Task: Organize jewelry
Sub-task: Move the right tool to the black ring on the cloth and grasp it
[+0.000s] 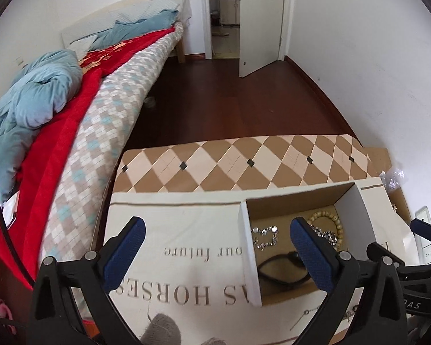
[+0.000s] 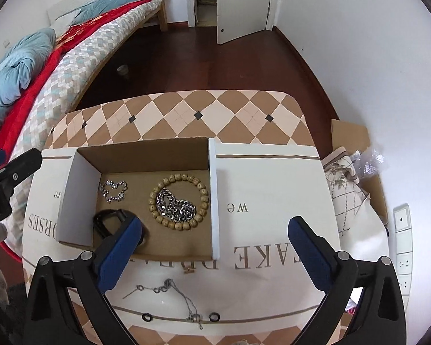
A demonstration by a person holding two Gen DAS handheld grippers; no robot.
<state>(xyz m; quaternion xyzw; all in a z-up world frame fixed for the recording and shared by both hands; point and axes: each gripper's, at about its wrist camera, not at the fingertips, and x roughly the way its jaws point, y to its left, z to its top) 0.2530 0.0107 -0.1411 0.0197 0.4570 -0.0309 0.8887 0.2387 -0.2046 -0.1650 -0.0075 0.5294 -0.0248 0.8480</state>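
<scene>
Lying loose on the white cloth (image 2: 273, 189) just outside the near wall of the cardboard box (image 2: 146, 155), the thin chain necklace (image 2: 169, 290) stretches mostly crosswise beneath the right gripper (image 2: 215, 254). That gripper hangs wide open and empty, the nearer of the two. The left gripper (image 1: 218, 254), equally spread and empty, hovers at the box's left wall.

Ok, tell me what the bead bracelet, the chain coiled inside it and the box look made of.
Bead bracelet: probably wood, with matte tan, speckled beads. Chain: likely metal, polished silver links with bright glints. Box: cardboard, with raw brown inner walls, white outside and flat folded panels.
</scene>
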